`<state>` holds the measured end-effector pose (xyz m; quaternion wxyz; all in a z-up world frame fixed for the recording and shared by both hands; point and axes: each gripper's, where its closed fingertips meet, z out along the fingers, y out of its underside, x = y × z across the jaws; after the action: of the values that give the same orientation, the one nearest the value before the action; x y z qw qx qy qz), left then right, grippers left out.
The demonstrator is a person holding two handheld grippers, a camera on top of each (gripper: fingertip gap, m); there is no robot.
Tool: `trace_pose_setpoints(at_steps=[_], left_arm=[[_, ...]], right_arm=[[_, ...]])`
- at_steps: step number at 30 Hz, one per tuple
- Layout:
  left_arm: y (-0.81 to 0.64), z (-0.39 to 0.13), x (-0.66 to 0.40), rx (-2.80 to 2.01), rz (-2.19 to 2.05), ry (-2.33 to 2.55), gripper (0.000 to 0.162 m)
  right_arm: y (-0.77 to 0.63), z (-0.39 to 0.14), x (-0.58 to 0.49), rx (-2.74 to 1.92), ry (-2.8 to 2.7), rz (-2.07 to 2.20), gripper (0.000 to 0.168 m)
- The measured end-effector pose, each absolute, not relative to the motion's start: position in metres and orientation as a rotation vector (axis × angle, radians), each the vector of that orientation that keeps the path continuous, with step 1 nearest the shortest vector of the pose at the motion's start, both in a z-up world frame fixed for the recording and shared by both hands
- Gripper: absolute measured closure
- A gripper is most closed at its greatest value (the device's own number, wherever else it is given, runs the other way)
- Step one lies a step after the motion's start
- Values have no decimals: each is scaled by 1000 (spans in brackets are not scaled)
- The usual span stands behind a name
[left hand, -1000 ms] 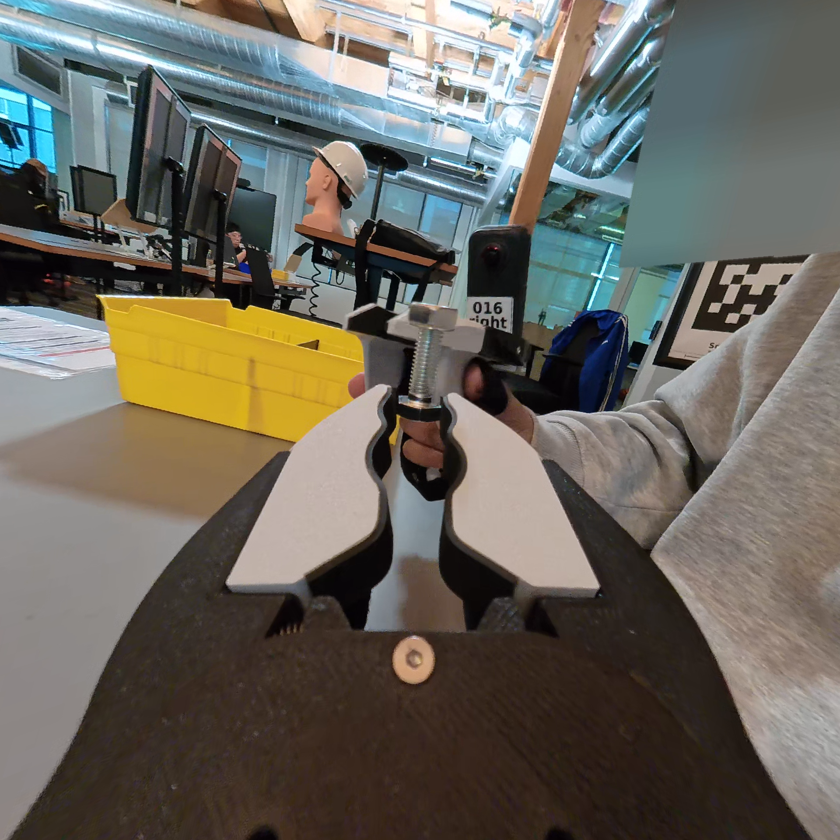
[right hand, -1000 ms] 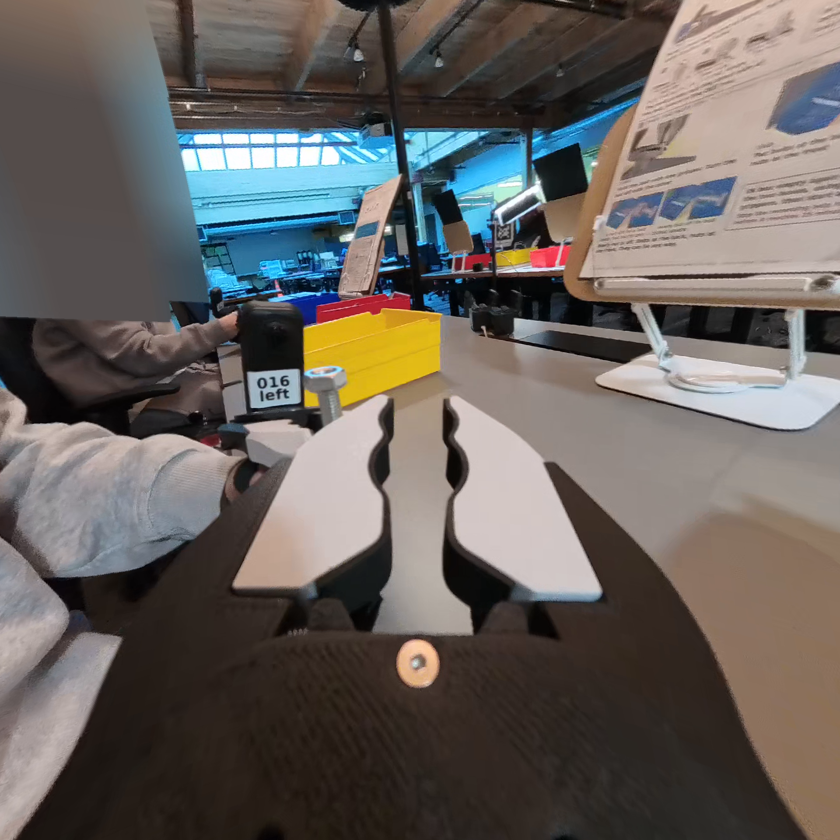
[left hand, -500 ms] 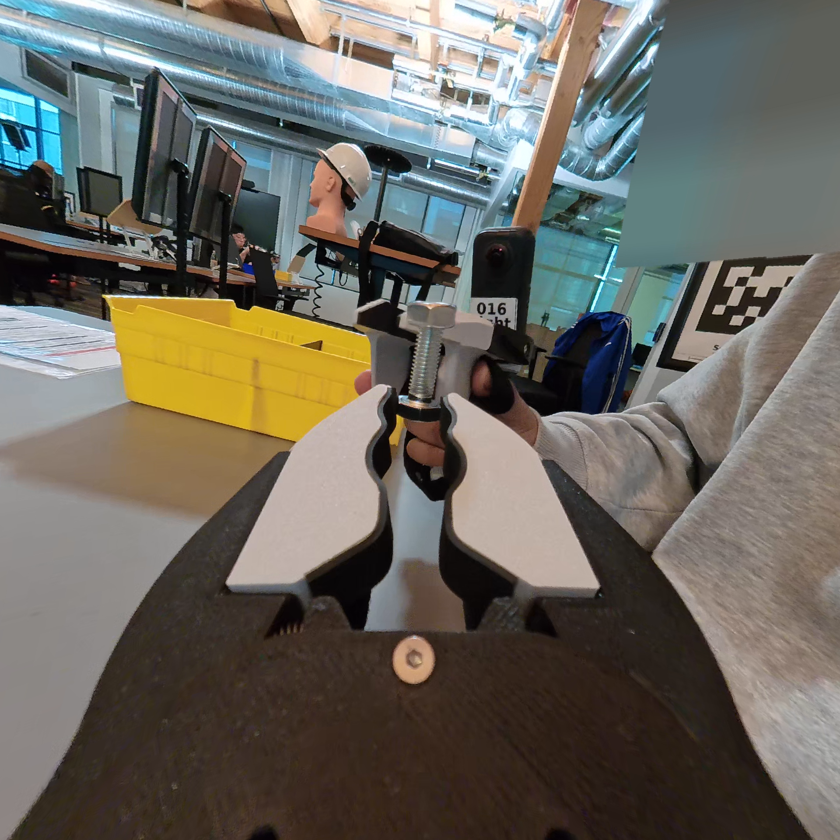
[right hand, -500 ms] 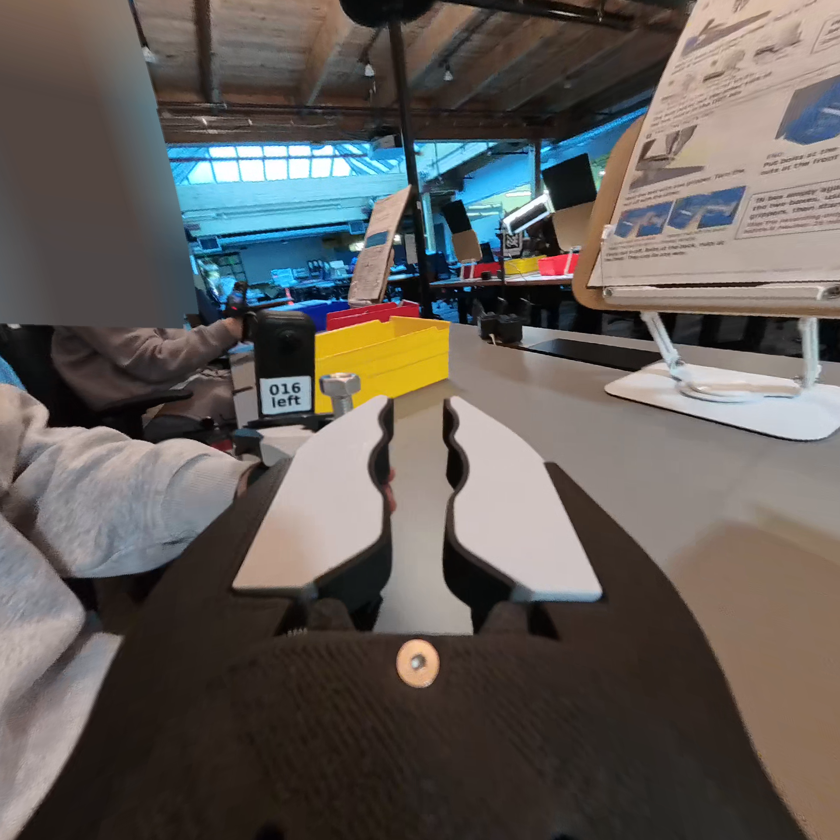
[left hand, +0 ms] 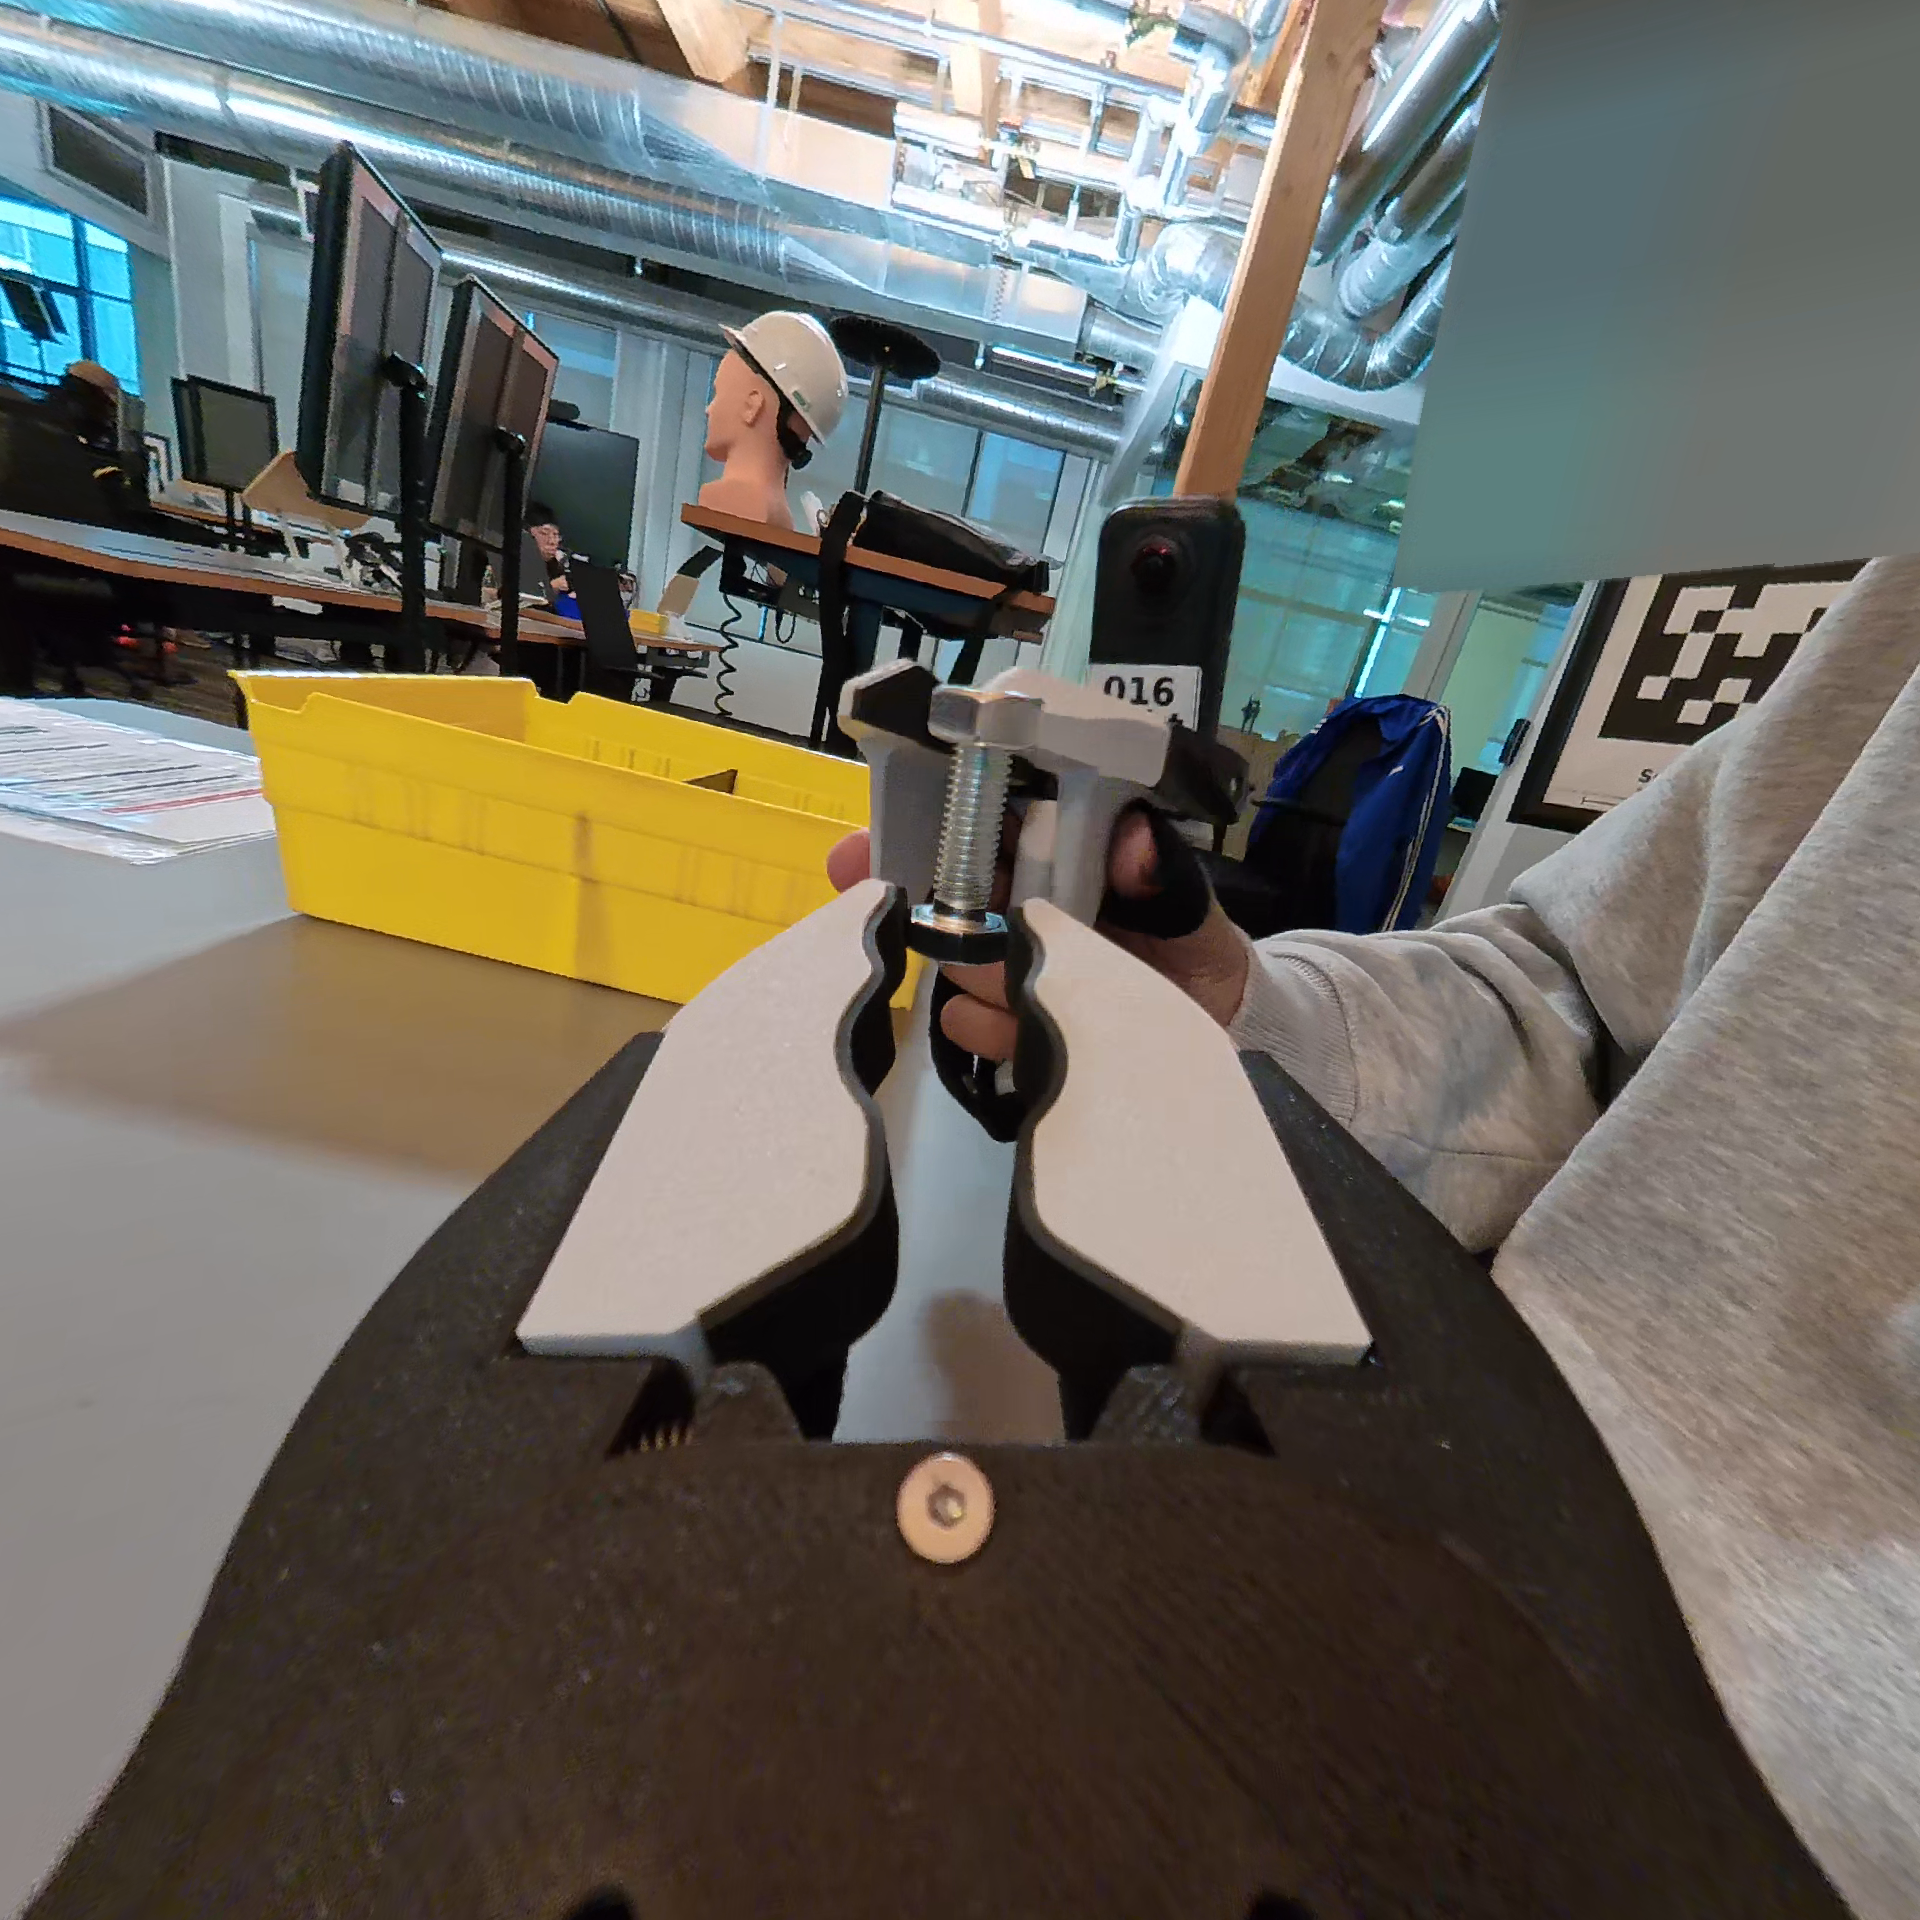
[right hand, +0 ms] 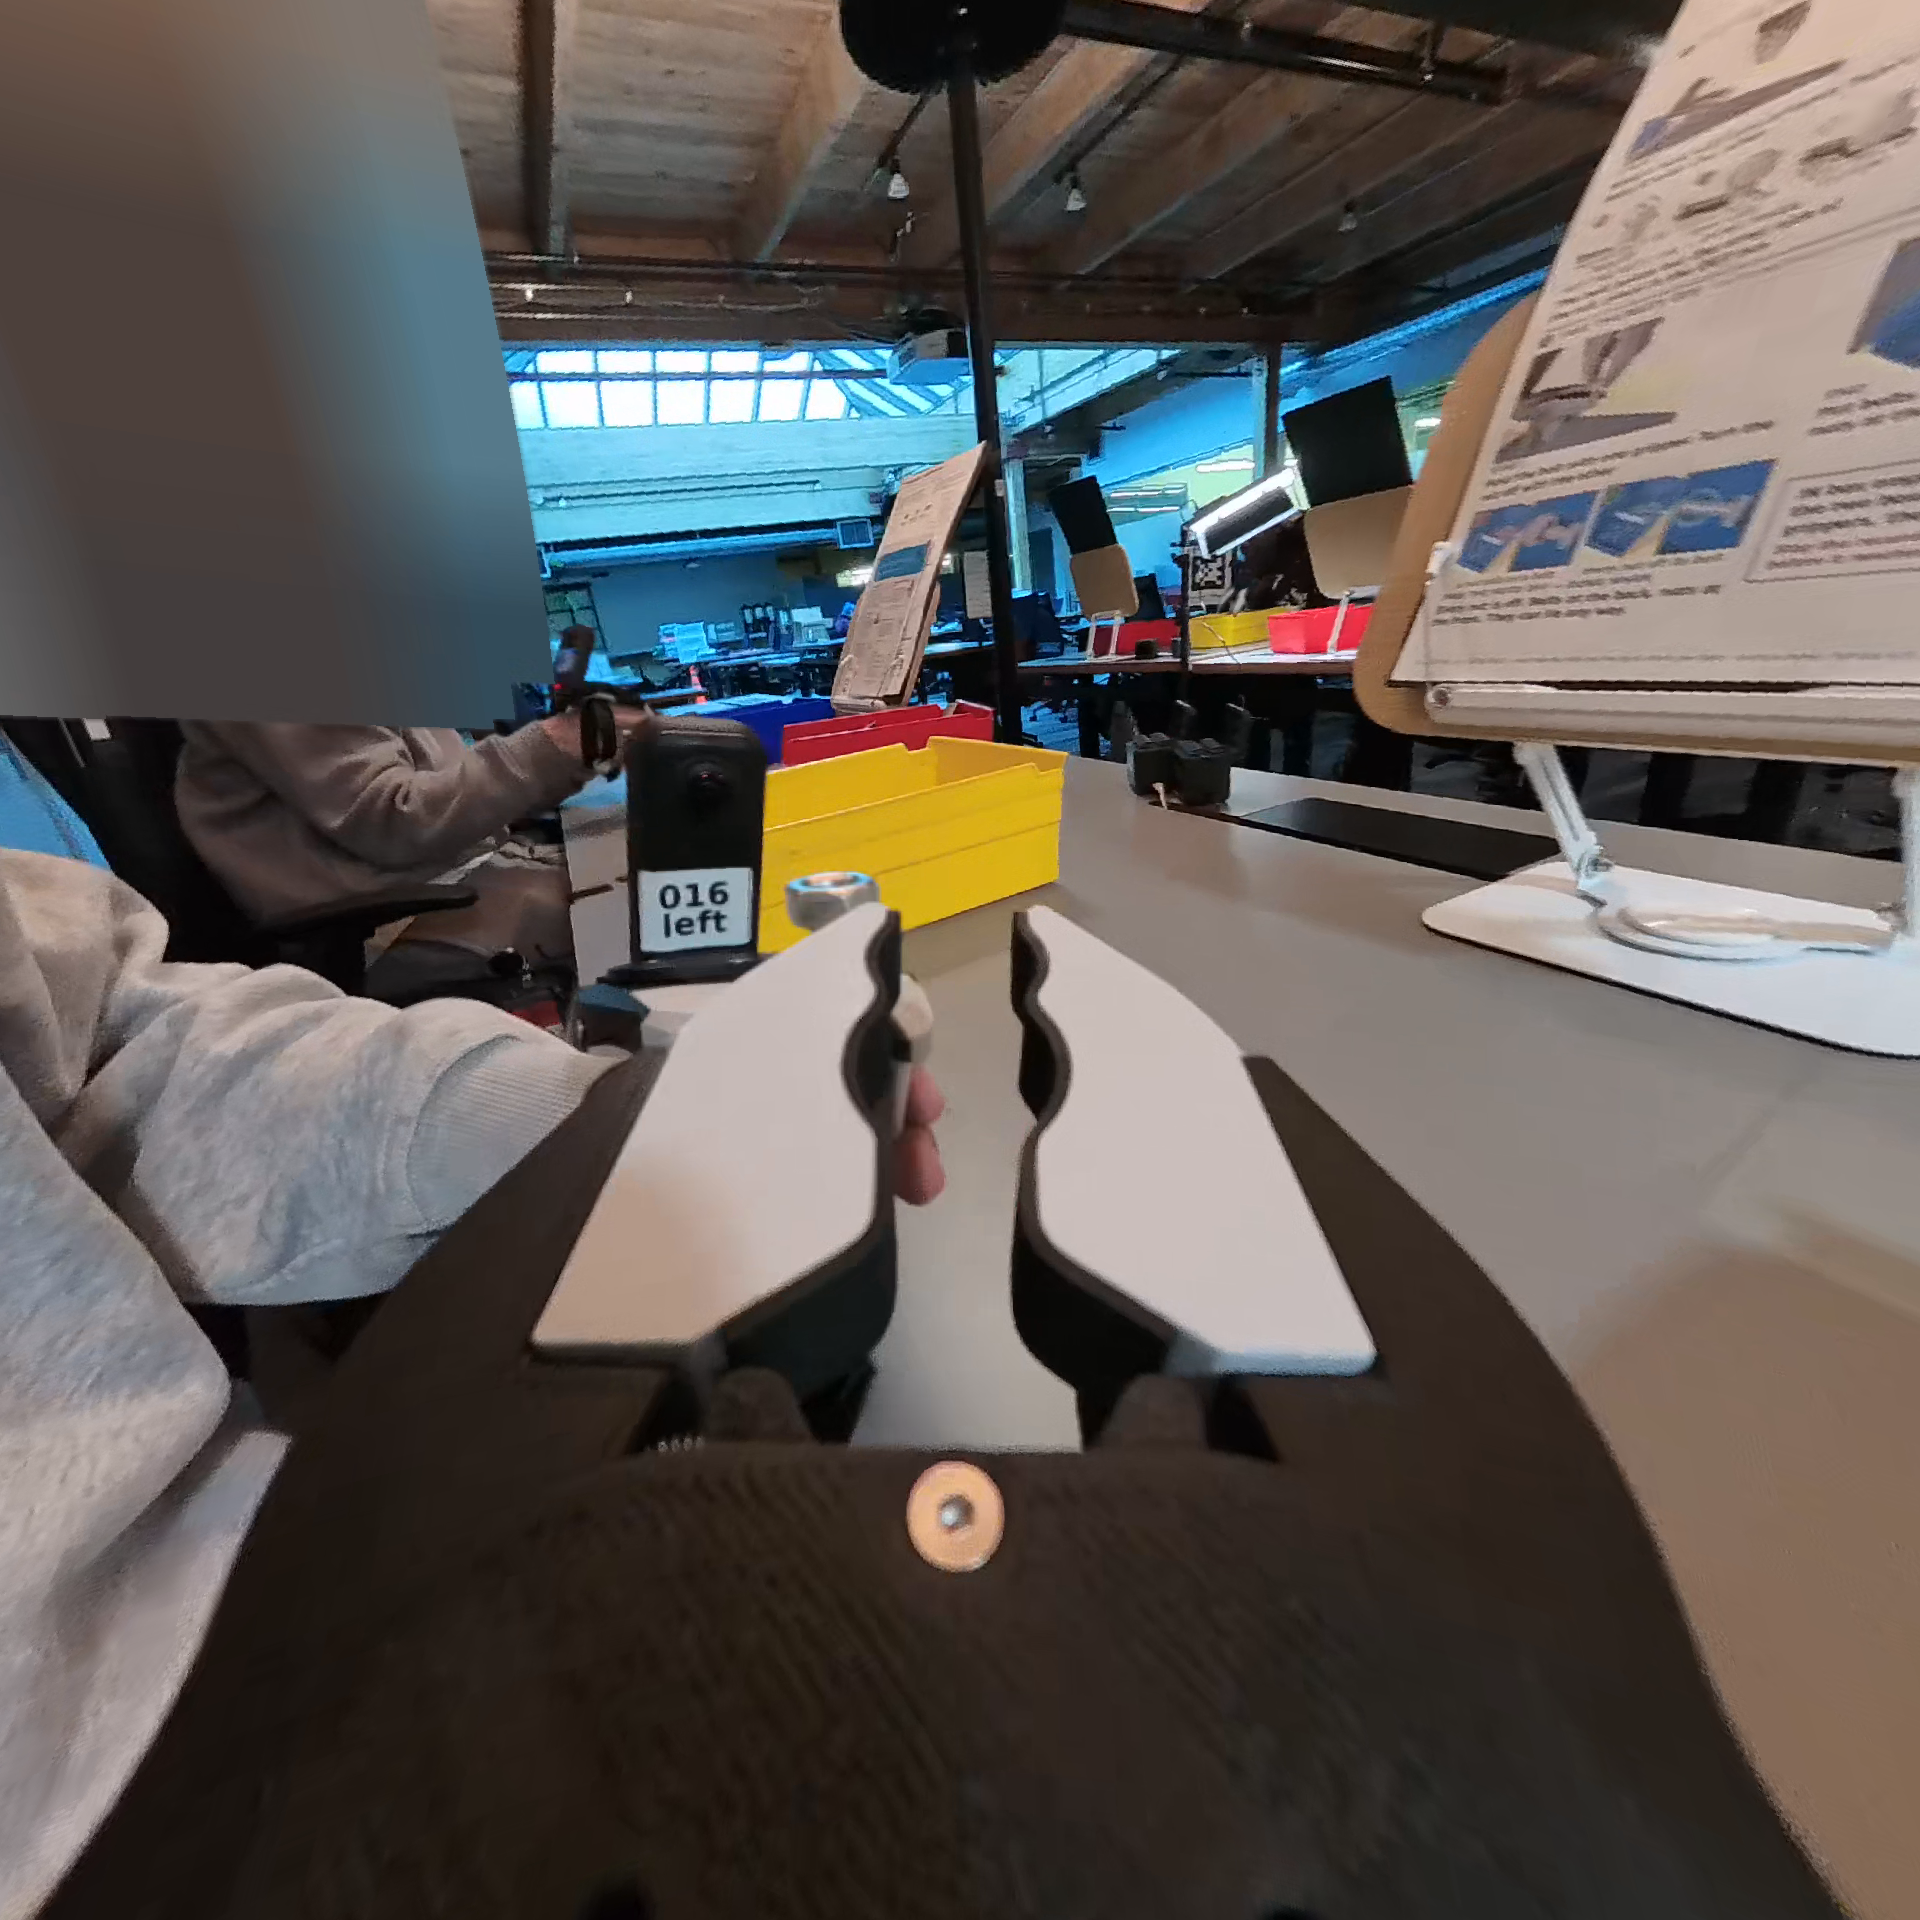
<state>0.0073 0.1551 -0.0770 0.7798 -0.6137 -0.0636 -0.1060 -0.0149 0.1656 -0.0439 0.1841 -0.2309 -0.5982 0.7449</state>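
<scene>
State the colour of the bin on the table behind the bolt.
Yellow. The bin shows best in the left wrist view.

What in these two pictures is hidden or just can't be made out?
- Left wrist view: the bolt's lower end, hidden below the nut and the left gripper's tips.
- Right wrist view: the bolt's shaft, behind the right gripper's finger; only its head shows.
- Both views: the yellow bin's contents, behind its wall.

Black textured gripper bodies carry white wavy-edged fingers (left hand: 748,1122), a silver screw (left hand: 943,1507), and grey sweatshirt sleeves (left hand: 1455,1039).
</scene>
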Motion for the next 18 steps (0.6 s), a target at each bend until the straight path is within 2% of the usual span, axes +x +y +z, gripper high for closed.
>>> trace_pose_setpoints(at_steps=[12, 15, 18], left_arm=[[157, -80, 5, -1346, -204, -146, 144], [159, -82, 9, -1365, -197, -124, 144], [160, -82, 11, -1369, -202, -118, 144]], right_arm=[[139, -44, 0, -532, -1757, 2037, 139], [138, -49, -2, -562, -1781, 2012, 149], [139, -49, -1, -559, -1794, 2024, 149]])
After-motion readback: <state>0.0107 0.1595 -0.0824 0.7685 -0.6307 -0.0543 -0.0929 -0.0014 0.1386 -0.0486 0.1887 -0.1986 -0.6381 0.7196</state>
